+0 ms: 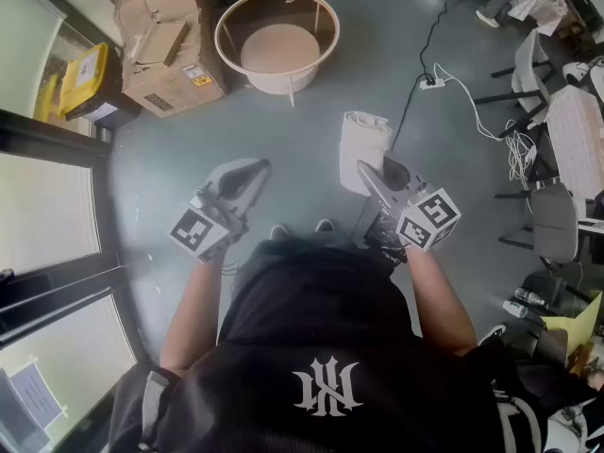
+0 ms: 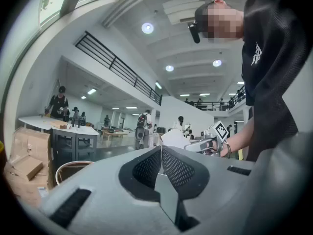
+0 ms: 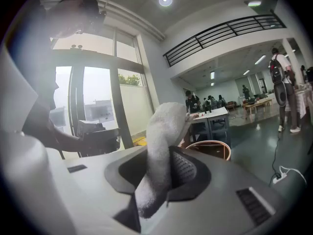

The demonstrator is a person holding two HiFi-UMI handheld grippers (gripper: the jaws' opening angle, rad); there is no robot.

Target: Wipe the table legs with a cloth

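The white cloth (image 1: 364, 144) is hanging in the air in front of the person, pinched in the right gripper (image 1: 370, 176) well above the grey floor (image 1: 453, 168). Seen from the right gripper view, the cloth (image 3: 164, 141) is standing up out of the right gripper (image 3: 166, 173), its fingers (image 3: 183, 168) pressing in on the lower fold while the top flops over towards the window side. The left gripper (image 1: 247, 176) is being held beside it at about the same height, apart from the cloth, and in its own view its fingers (image 2: 168, 165) are sitting flat against each other with nothing between them. From there the cloth (image 2: 172, 138) and the right gripper (image 2: 198, 146) are showing just off to the side. The person is standing over both tools and holding one in each hand. Farther out on the floor, a round wooden stand (image 1: 276, 38) is sitting ahead of the person, well apart from the cloth, with a cardboard box (image 1: 168, 41) just beside it. A white power strip (image 1: 432, 83) with its cable is lying off to the right.
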